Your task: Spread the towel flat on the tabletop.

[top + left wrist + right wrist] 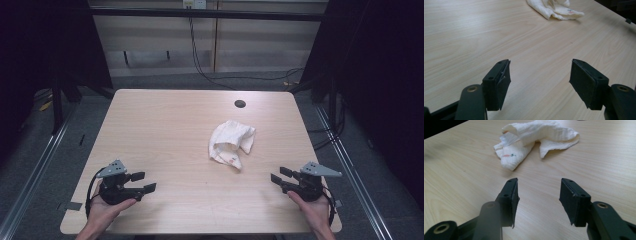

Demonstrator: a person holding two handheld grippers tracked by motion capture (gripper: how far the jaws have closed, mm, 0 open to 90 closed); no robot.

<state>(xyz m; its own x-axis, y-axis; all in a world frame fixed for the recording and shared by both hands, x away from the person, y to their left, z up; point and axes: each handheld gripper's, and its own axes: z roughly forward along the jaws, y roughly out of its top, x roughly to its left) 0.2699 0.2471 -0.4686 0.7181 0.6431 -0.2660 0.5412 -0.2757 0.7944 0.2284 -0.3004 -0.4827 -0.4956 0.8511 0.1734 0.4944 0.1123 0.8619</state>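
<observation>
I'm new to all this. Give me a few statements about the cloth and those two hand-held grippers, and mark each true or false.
1. The white cloth lies crumpled on the table. True.
2. The left hand-held gripper is clamped on the cloth. False: its jaws stand open over bare wood, apart from the cloth.
3. The right hand-held gripper is open. True.
4. The cloth is folded into a neat square. False: it is bunched, with loose flaps.
5. The cloth bears a small coloured mark. True.
</observation>
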